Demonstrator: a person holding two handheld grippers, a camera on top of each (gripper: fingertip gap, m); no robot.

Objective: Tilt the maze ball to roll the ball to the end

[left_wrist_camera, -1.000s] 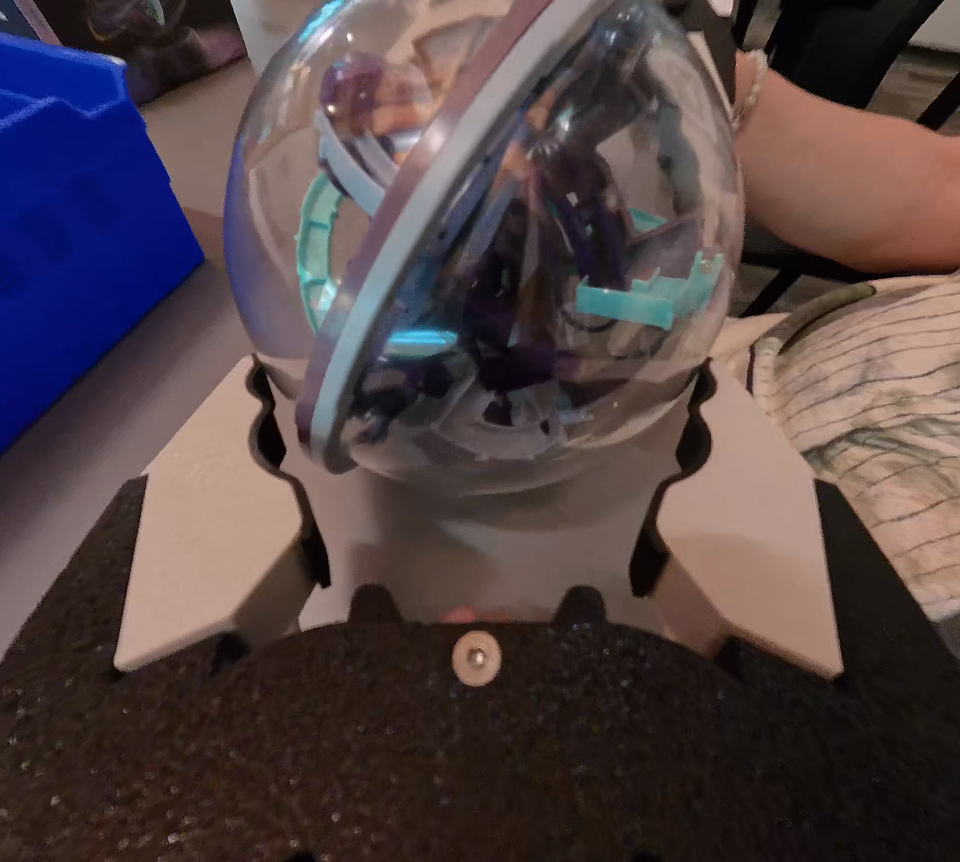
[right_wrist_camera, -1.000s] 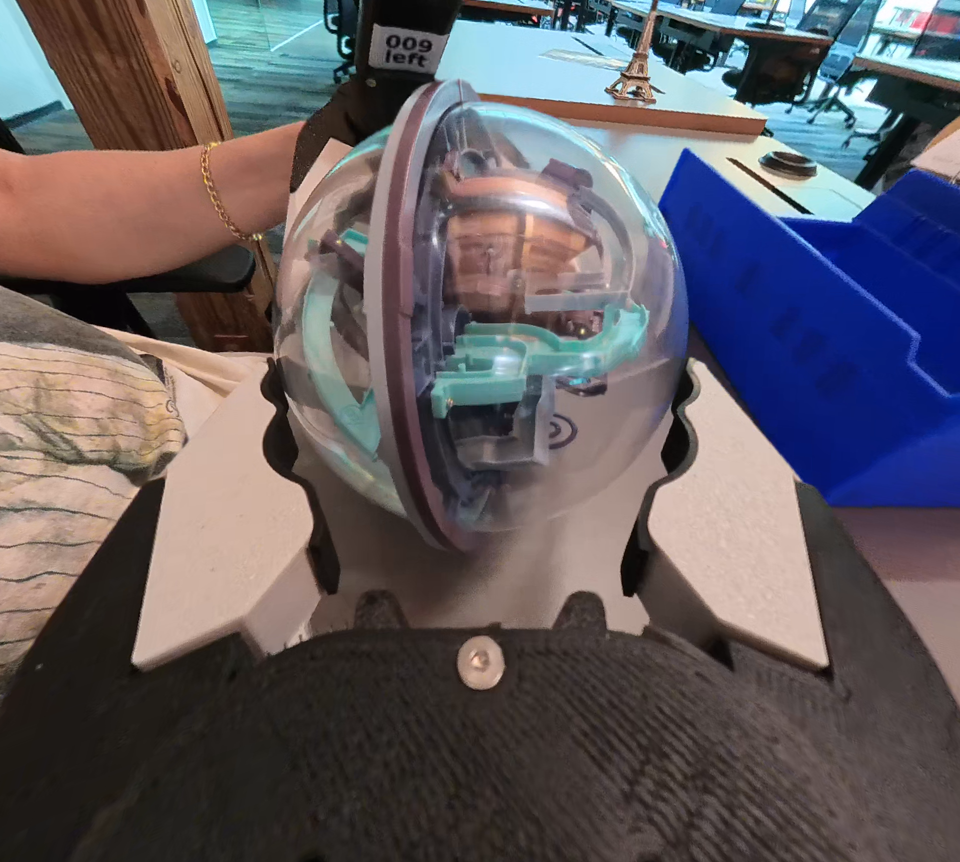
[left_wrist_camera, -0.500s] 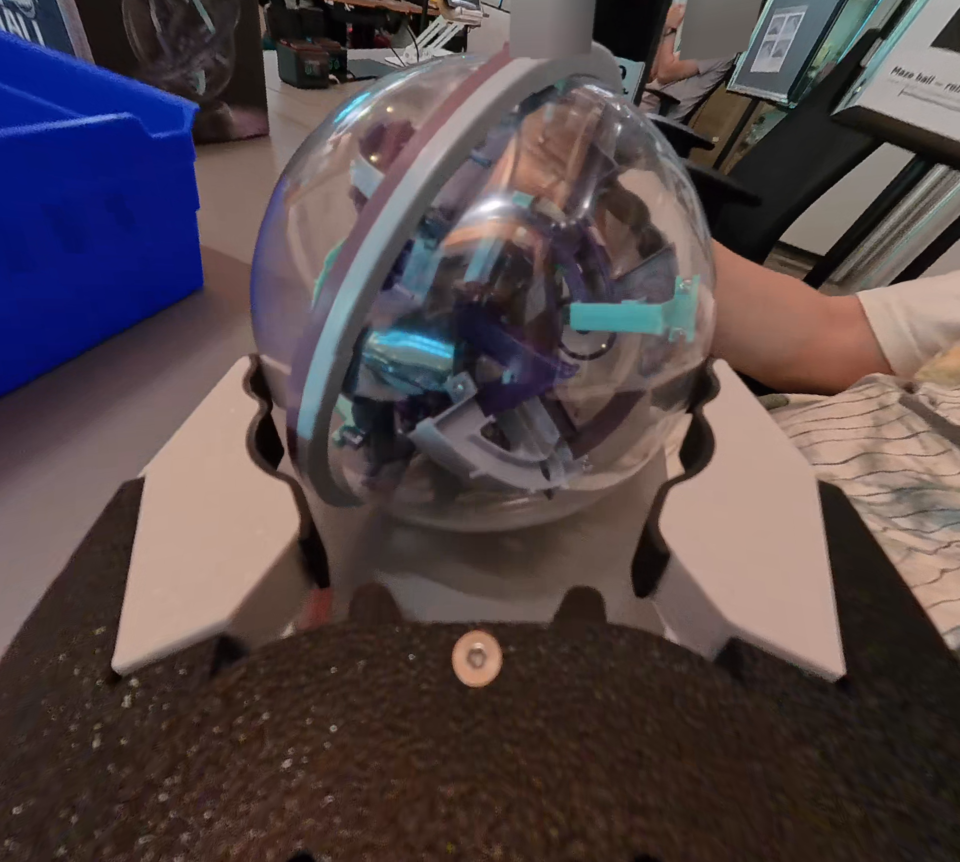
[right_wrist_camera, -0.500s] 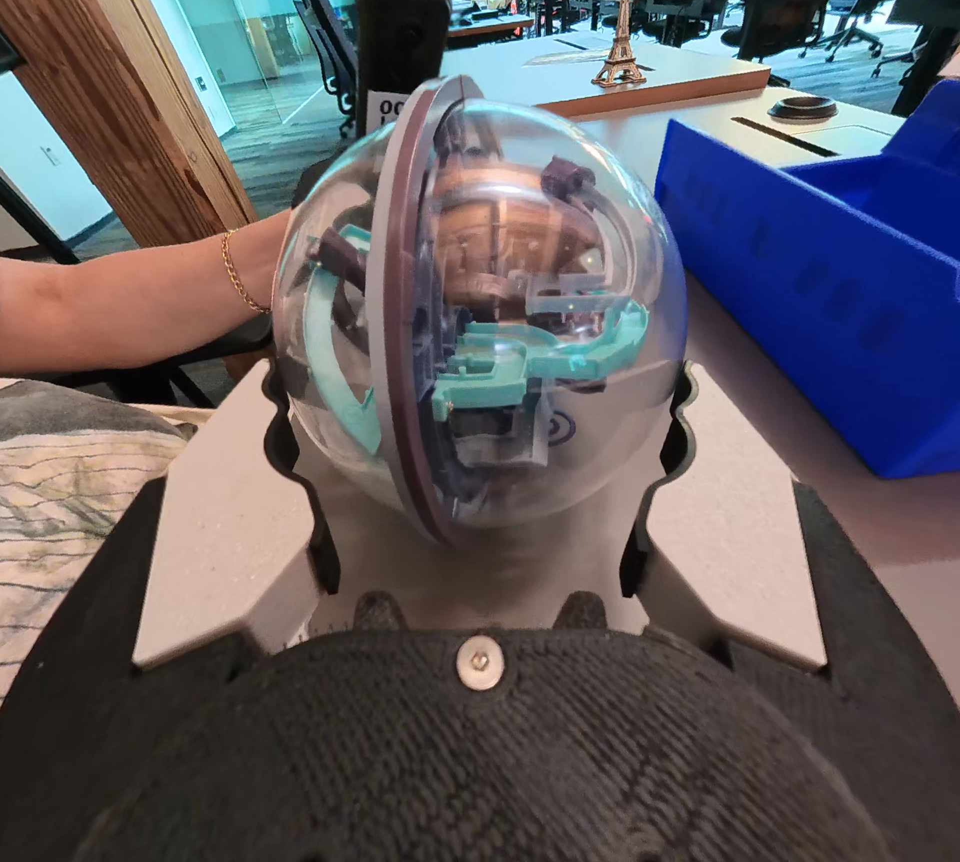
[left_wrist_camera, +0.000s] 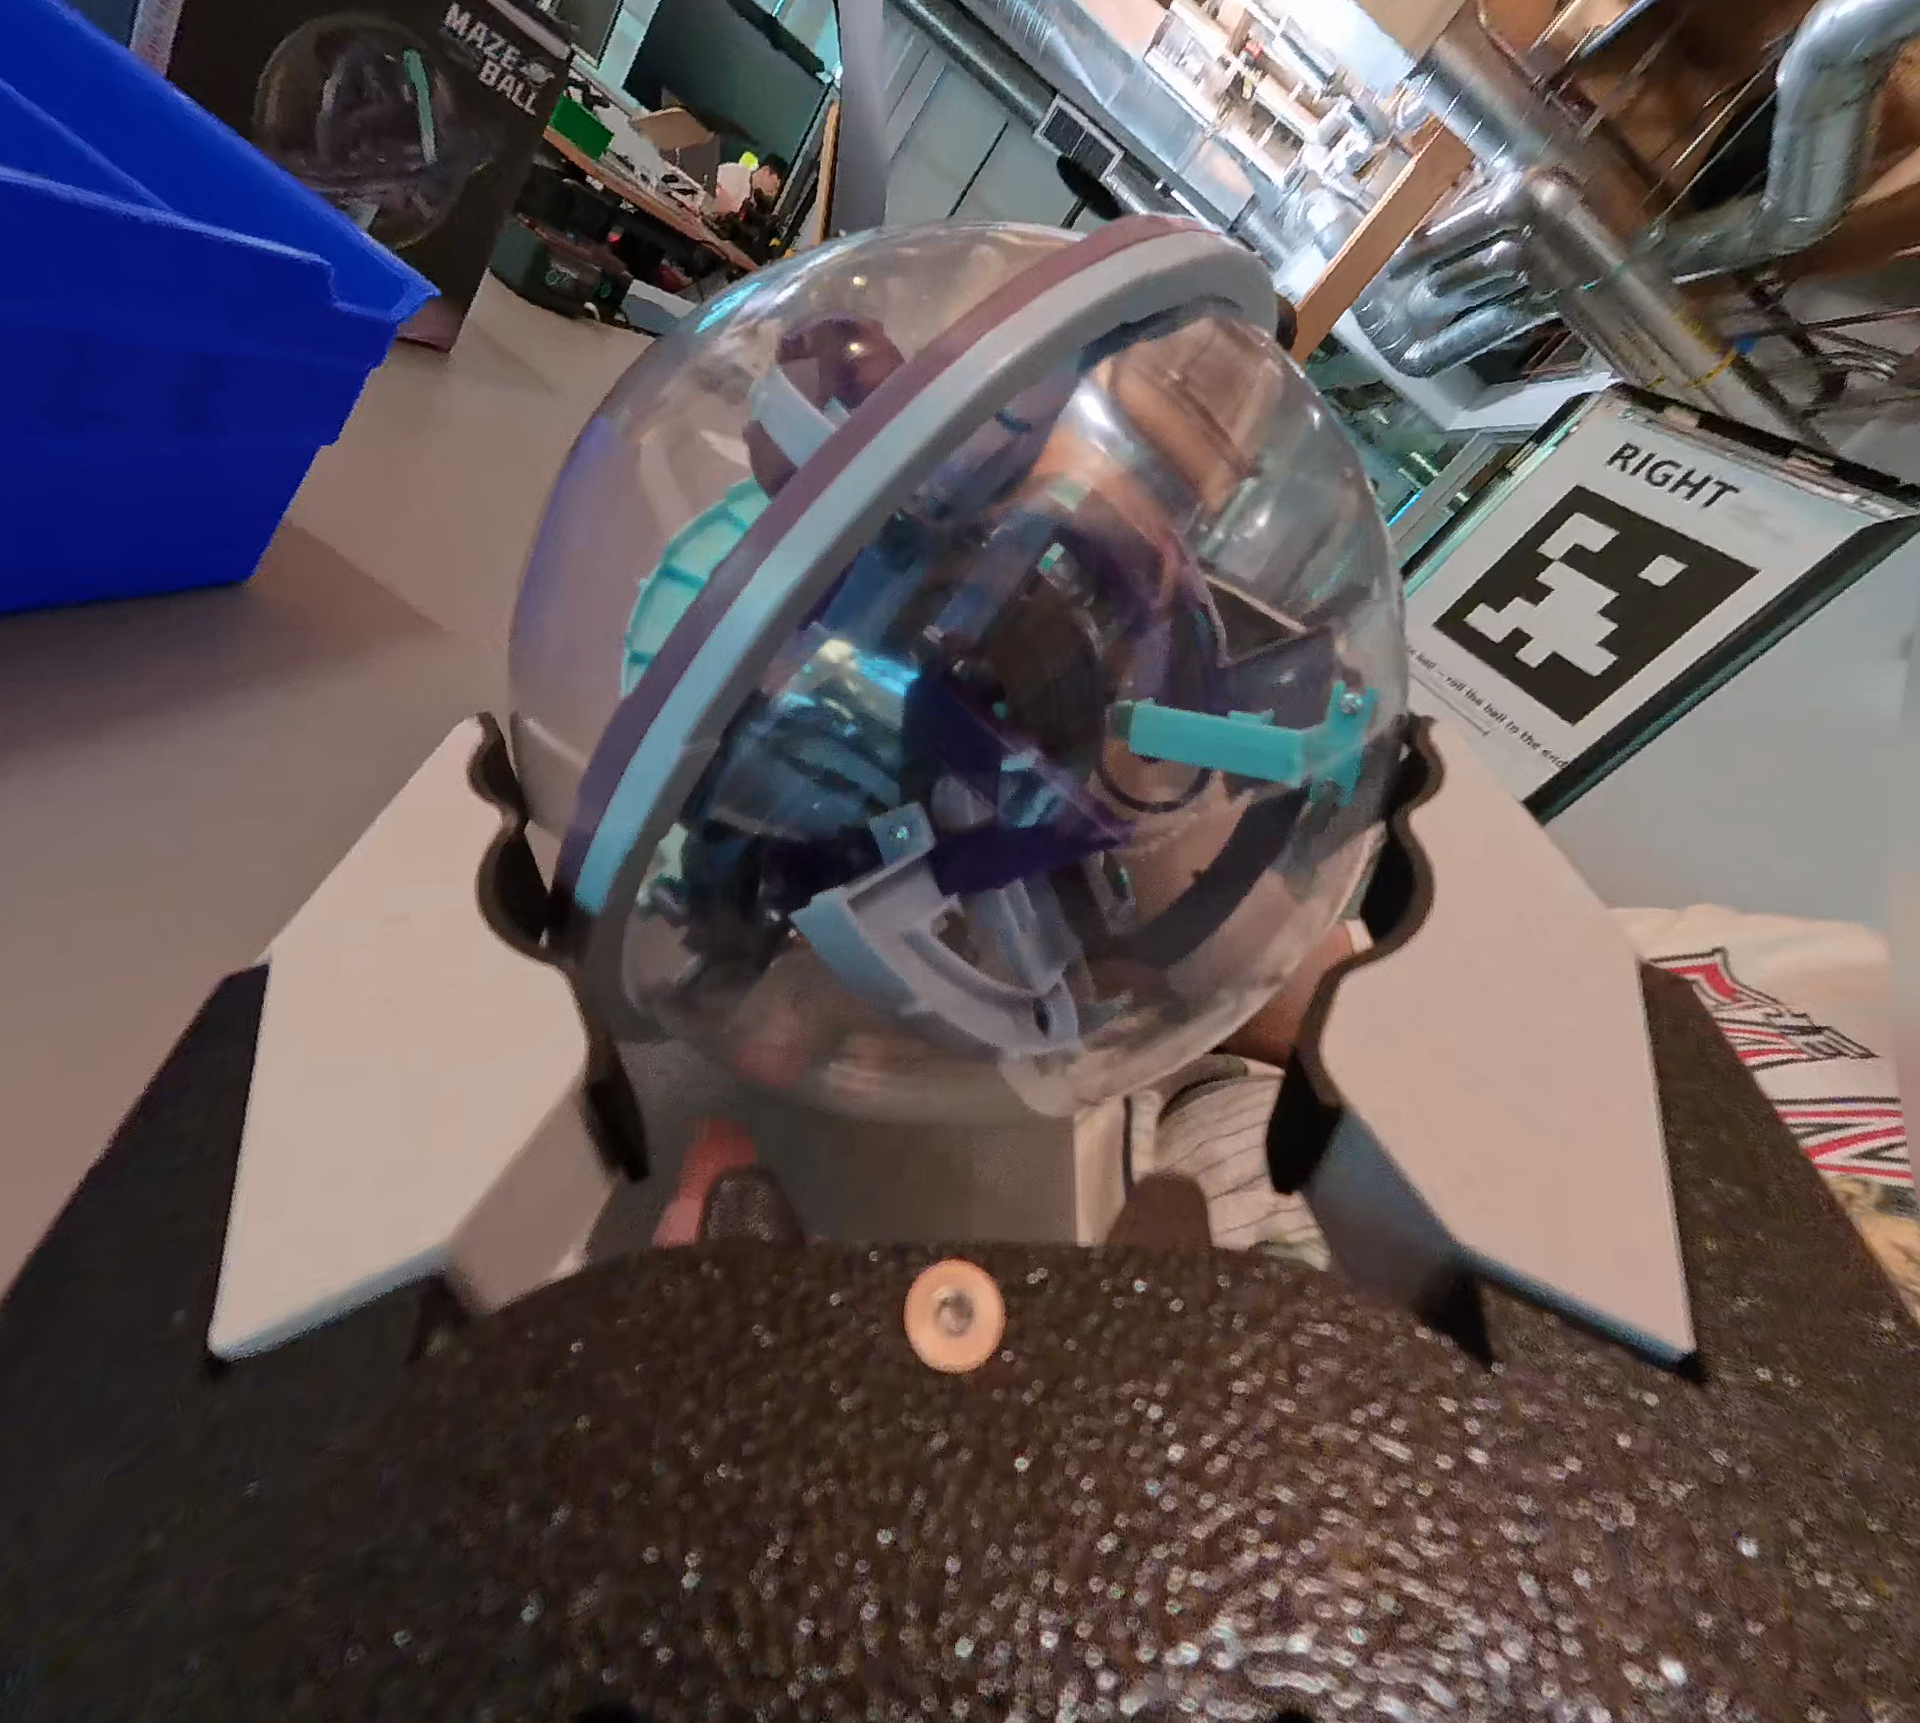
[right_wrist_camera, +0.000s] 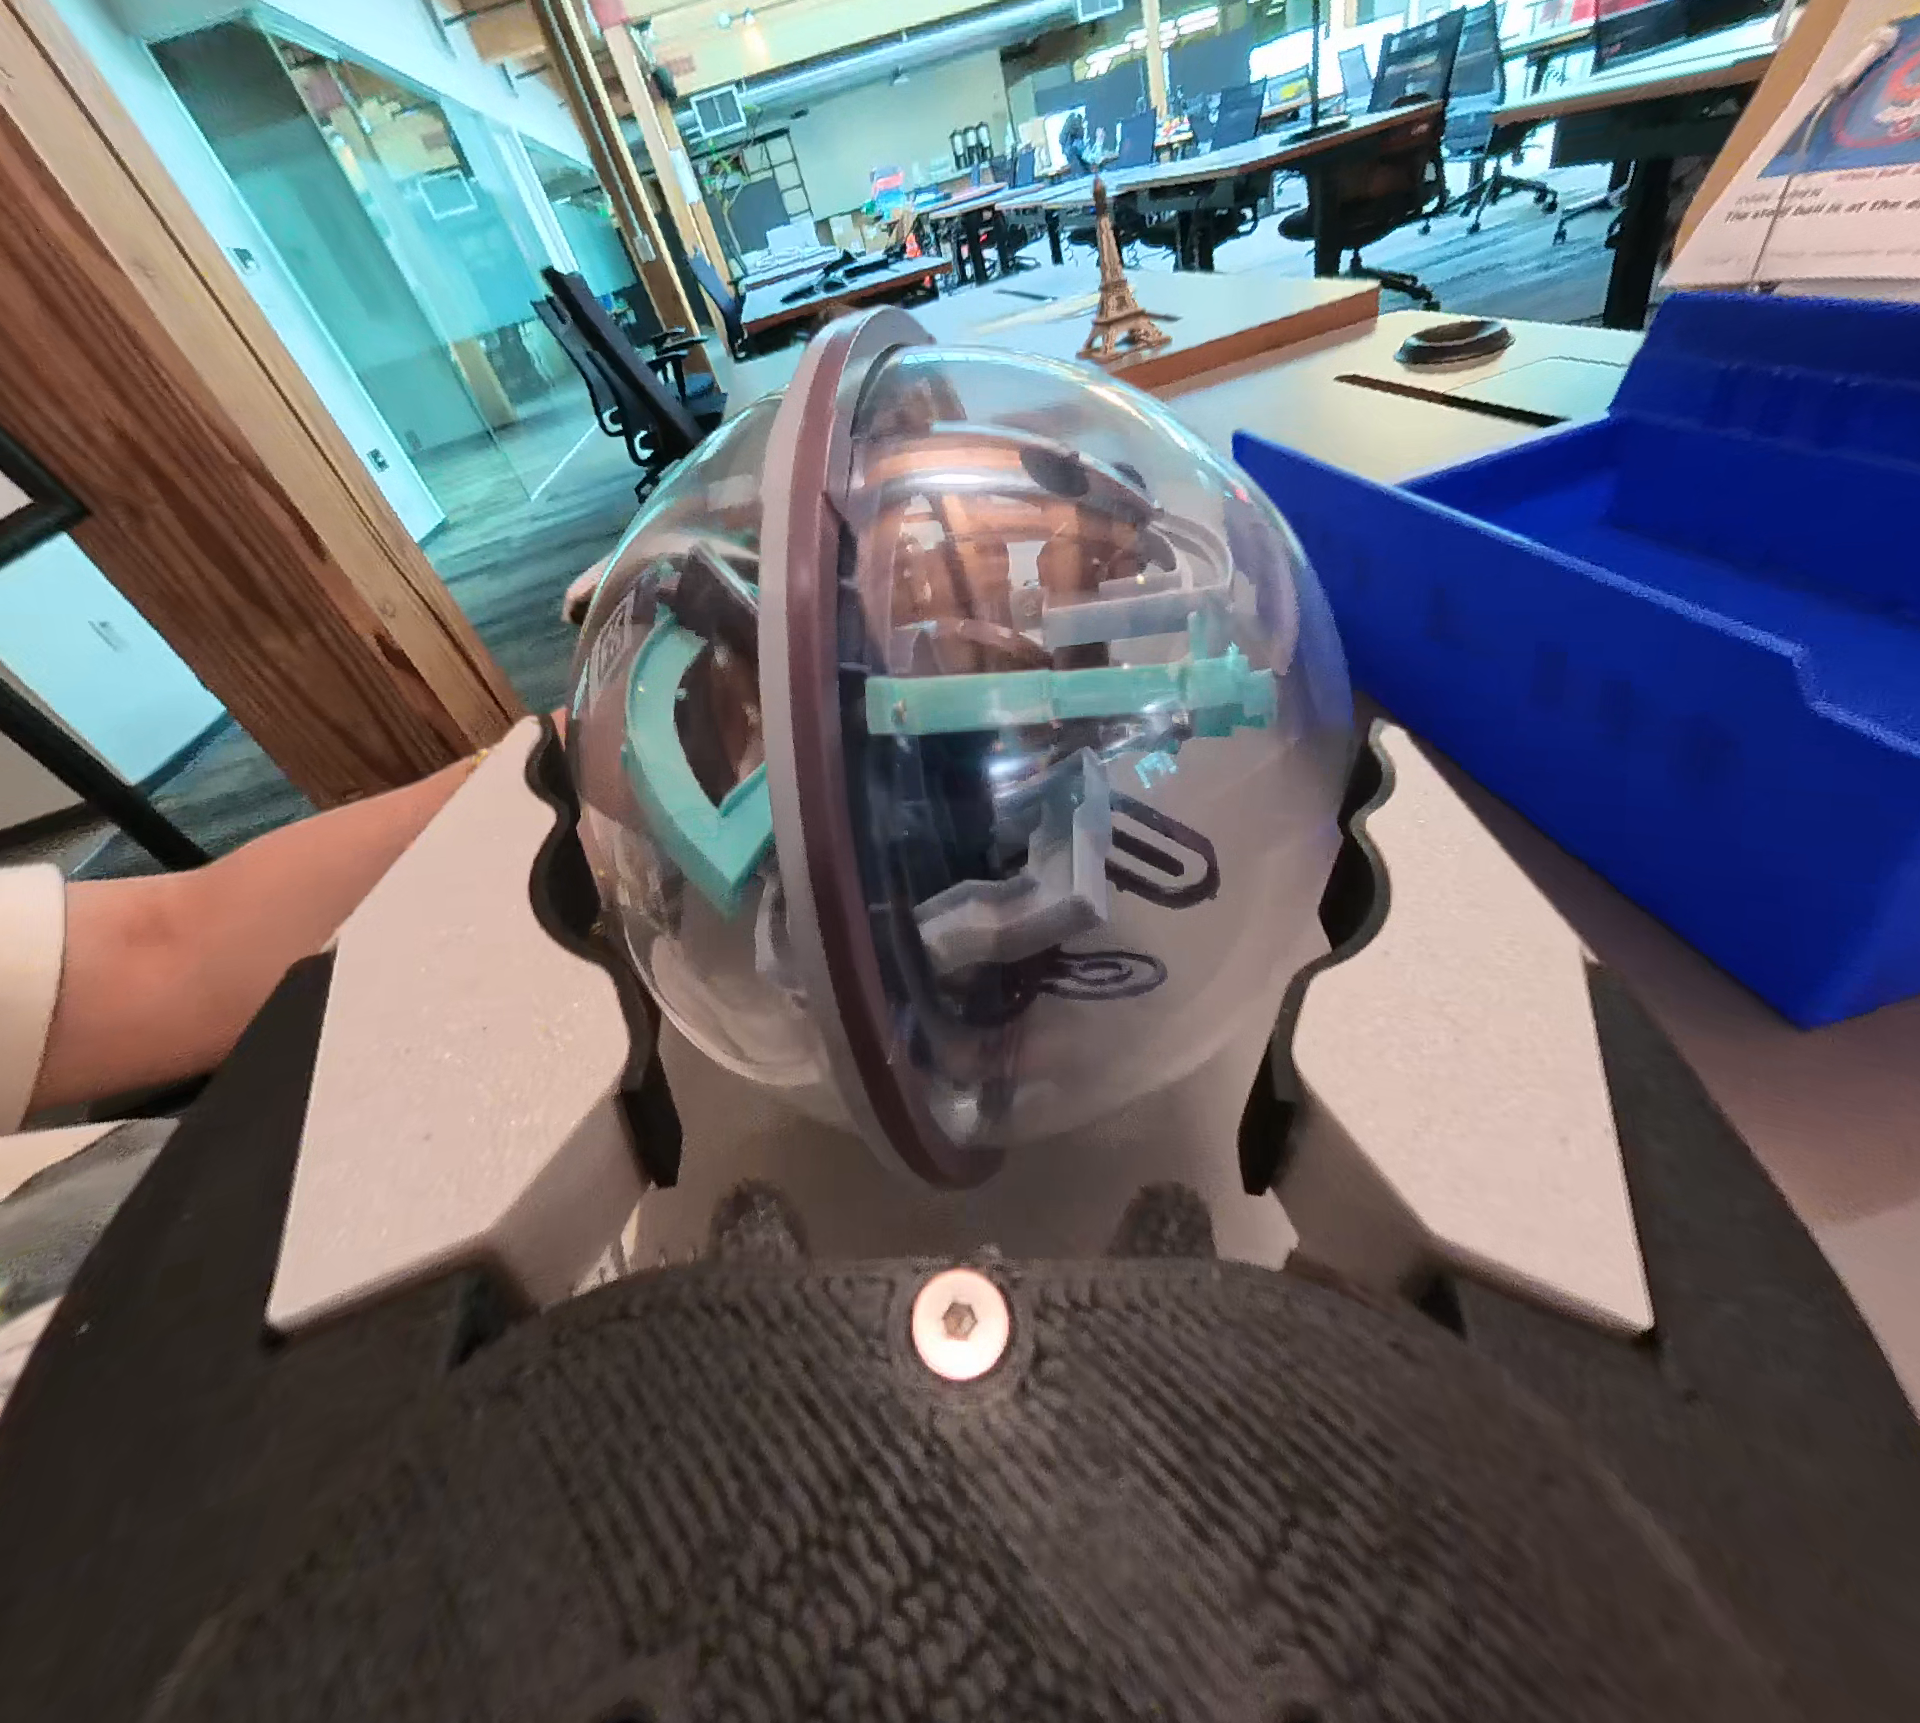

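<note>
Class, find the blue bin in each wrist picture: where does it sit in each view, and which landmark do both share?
Left wrist view: blue bin at the left edge, on the table.
Right wrist view: blue bin at the right edge.
Shared landmark: the maze ball, central in both.

Maze ball [right_wrist_camera: 956, 738] clamped between right tool [right_wrist_camera: 956, 852] fingers [right_wrist_camera: 457, 1029]

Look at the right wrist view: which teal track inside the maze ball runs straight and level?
The bar right of the seam; the teal piece left of it curves.
</note>
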